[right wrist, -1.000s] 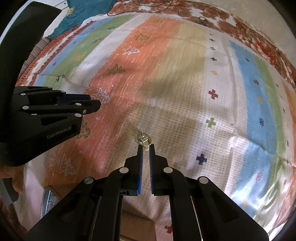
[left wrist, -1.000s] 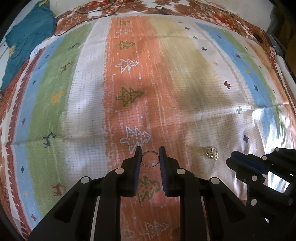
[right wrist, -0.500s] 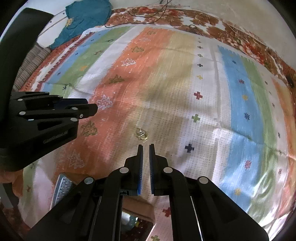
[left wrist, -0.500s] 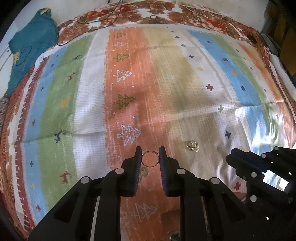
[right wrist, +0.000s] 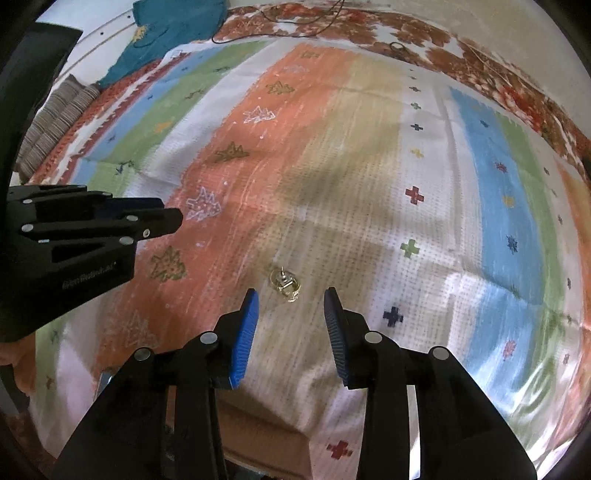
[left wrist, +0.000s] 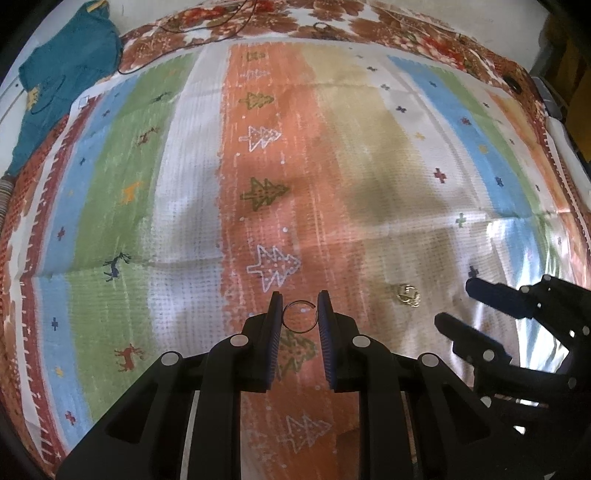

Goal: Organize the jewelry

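My left gripper point(left wrist: 298, 301) is shut on a thin silver ring point(left wrist: 299, 316), held upright between its fingertips above the striped cloth point(left wrist: 177, 206). A small gold earring point(left wrist: 407, 294) lies on the cloth to its right; in the right wrist view the earring point(right wrist: 285, 284) lies just ahead of the fingertips. My right gripper point(right wrist: 290, 301) is open and empty, jaws wide apart, hovering just short of the earring. It also shows in the left wrist view point(left wrist: 476, 310) at the right. The left gripper also shows in the right wrist view point(right wrist: 162, 218) at the left.
A teal garment point(left wrist: 62, 74) lies at the far left corner of the cloth. A black cable point(left wrist: 207, 33) runs along the far floral border. A brown box edge point(right wrist: 266, 439) shows below the near cloth edge.
My right gripper has opened from shut. It drew back from the earring, which stays on the cloth. The left gripper still holds the ring.
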